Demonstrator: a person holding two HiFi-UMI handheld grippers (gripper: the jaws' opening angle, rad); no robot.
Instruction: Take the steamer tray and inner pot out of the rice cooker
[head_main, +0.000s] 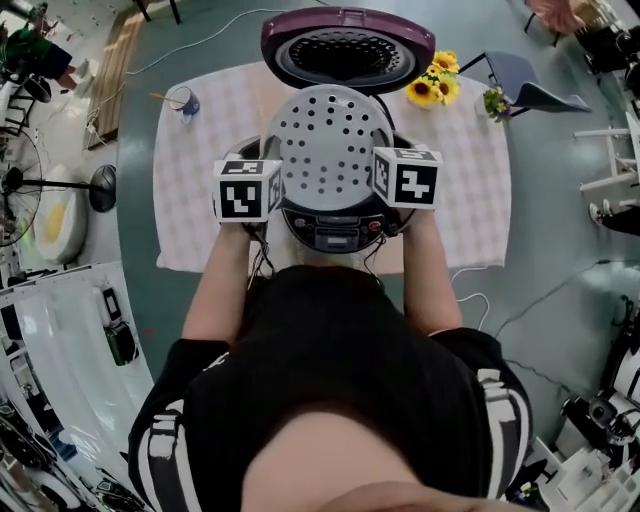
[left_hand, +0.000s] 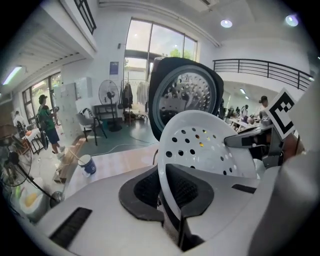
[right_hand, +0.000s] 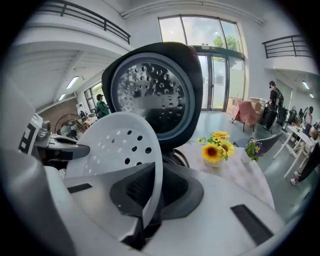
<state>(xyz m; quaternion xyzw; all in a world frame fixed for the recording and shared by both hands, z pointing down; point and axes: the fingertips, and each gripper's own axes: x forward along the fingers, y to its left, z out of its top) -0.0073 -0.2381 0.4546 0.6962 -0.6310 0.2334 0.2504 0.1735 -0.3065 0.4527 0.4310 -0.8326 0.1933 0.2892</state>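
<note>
Both the left gripper (left_hand: 176, 207) and right gripper (right_hand: 150, 202) pinched the rim of the steamer tray (head_main: 330, 140) — held mid-frame over the rice cooker (head_main: 336, 238). Next it likely needed setting down on the tablecloth (head_main: 200, 160) — then the pot.

The left forearm (head_main: 222, 290) and right forearm (head_main: 432, 285) reach up the middle of the frame, side by side. The left gripper (head_main: 270, 192), centre left, and right gripper (head_main: 388, 182), centre right, slope downward, each clamped on the tray (head_main: 330, 140) rim, on opposite sides.
</note>
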